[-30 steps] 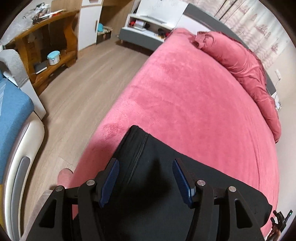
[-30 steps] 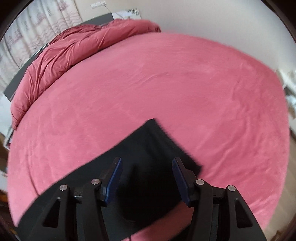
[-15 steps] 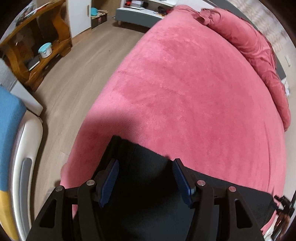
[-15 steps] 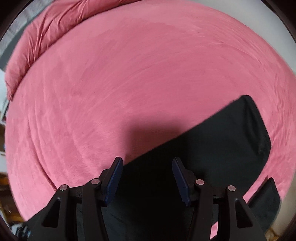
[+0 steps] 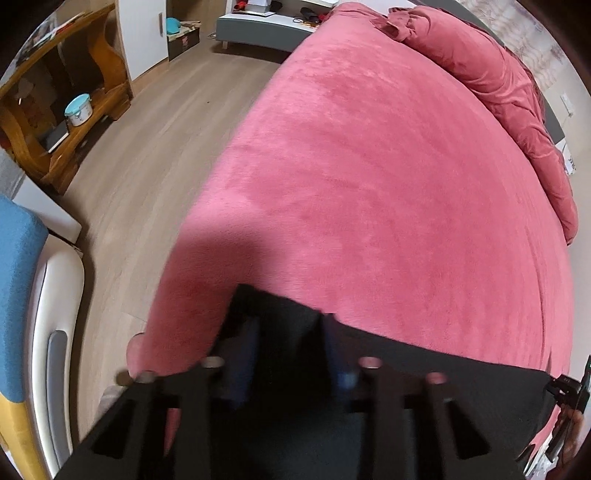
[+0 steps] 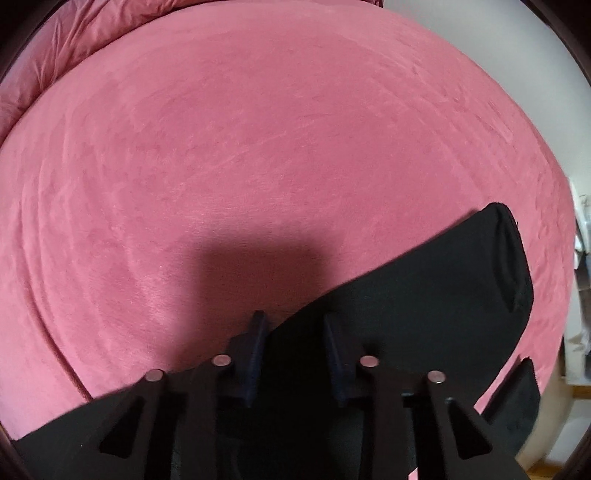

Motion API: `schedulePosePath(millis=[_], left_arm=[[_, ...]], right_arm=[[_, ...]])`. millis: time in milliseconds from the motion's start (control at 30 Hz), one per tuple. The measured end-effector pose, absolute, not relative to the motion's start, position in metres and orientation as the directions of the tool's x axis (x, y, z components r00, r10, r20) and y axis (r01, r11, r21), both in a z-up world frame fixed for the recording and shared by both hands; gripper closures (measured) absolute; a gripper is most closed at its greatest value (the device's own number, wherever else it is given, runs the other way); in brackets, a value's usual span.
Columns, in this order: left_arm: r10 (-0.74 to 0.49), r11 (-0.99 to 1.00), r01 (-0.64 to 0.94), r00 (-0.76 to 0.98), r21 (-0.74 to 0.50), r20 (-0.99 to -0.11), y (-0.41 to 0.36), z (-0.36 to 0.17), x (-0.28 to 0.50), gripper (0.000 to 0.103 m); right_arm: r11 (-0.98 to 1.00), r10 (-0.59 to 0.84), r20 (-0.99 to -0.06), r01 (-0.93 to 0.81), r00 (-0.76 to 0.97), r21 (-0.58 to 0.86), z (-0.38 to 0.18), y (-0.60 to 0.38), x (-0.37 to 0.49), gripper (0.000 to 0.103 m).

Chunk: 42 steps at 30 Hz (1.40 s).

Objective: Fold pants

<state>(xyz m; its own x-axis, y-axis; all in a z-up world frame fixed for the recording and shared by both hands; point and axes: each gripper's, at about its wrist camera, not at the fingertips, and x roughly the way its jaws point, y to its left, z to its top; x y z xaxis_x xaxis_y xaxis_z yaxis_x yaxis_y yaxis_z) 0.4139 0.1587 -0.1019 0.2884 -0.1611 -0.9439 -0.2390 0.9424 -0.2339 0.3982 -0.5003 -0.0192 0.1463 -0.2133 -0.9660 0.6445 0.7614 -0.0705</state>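
Black pants (image 5: 424, 369) lie flat along the near edge of a bed with a pink cover (image 5: 388, 177). In the left wrist view my left gripper (image 5: 291, 343) is low over one end of the pants, jaws apart, fabric between the blurred fingers. In the right wrist view the pants (image 6: 424, 295) run to the right, with a hem opening at the far right. My right gripper (image 6: 295, 336) is over the pants' far edge, jaws apart, its left fingertip at the edge on the pink cover (image 6: 258, 147).
A bunched pink duvet (image 5: 517, 96) lies along the bed's far side. Wooden floor (image 5: 140, 155) is left of the bed, with a wooden shelf (image 5: 62, 110), a grey bench (image 5: 258, 33) and a blue-and-white chair (image 5: 33, 317). A pale wall (image 6: 517, 48) is beyond the bed.
Both grippers have dropped lower onto the pants and their jaws have narrowed a little. The right gripper has swung left, from the hem end to the pants' far edge.
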Motion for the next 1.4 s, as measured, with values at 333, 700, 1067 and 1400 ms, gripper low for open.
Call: schedulePosePath(millis=[333, 700, 1067, 1400], left_arm=[[-0.298, 0.886, -0.231, 0.381, -0.403, -0.875, 0.179, -0.083, 0.391, 0.095], [-0.36, 0.846, -0.151, 0.545, -0.511, -0.757, 0.188, -0.032, 0.34, 0.096], [-0.439, 0.742, -0.106, 0.669, -0.662, -0.6, 0.209, 0.011, 0.261, 0.097], [-0.465, 0.671, -0.061, 0.742, -0.739, -0.483, 0.231, 0.022, 0.162, 0.097]], right_arm=[[0.709, -0.121, -0.951, 0.696, 0.284, 0.117, -0.009, -0.527, 0.36, 0.094], [0.638, -0.029, -0.875, 0.683, 0.484, 0.356, 0.024, -0.544, 0.295, 0.097], [0.608, 0.004, -0.776, 0.615, 0.63, 0.502, 0.058, -0.541, 0.24, 0.097], [0.573, 0.035, -0.655, 0.522, 0.755, 0.632, 0.078, -0.534, 0.149, 0.097]])
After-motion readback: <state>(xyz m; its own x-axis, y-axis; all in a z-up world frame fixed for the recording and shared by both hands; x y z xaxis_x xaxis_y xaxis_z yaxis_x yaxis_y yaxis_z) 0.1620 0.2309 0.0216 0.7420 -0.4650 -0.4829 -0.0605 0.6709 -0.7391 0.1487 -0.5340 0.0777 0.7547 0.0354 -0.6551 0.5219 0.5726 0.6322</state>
